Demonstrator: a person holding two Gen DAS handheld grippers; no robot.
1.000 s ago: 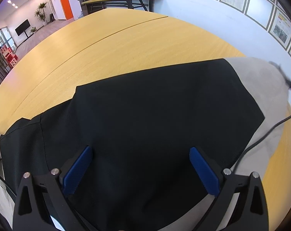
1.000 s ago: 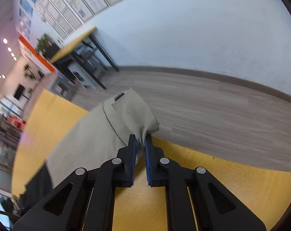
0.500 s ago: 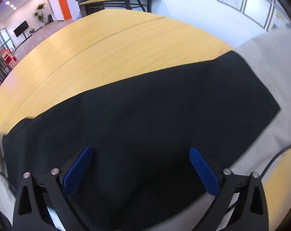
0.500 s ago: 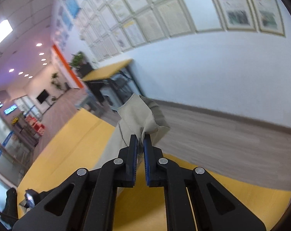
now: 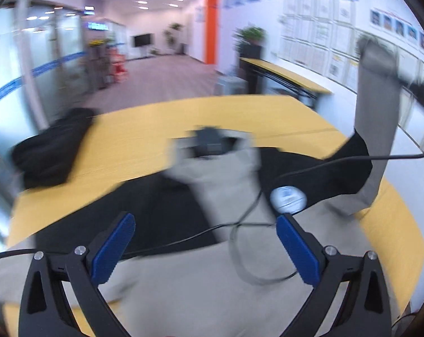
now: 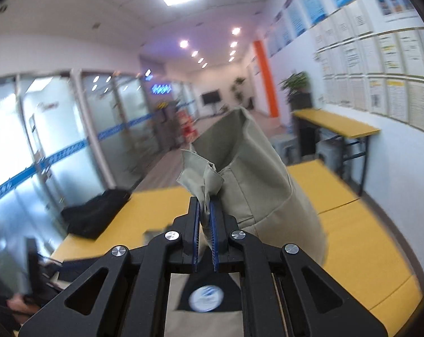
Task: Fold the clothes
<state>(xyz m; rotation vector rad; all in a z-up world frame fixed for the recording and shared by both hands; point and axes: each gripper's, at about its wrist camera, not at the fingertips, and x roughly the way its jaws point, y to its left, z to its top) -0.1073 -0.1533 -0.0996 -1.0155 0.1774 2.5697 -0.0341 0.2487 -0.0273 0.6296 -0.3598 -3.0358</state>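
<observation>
A beige and black garment (image 5: 212, 275) lies spread on the yellow table (image 5: 127, 140), with a round white logo (image 5: 287, 199) on its black part. My left gripper (image 5: 204, 247) is open and empty just above the garment. My right gripper (image 6: 204, 216) is shut on a beige corner of the garment (image 6: 256, 174) and holds it high above the table. In the left wrist view that lifted strip (image 5: 377, 112) rises at the right.
A black bundle of cloth (image 5: 52, 148) lies at the table's far left; it also shows in the right wrist view (image 6: 96, 213). A thin black cable (image 5: 240, 224) loops over the garment. A second yellow table (image 6: 335, 123) stands by the wall with framed papers.
My right gripper has lifted the beige corner from table height to high in the air. The left gripper view has swung up, so the room and the raised strip show.
</observation>
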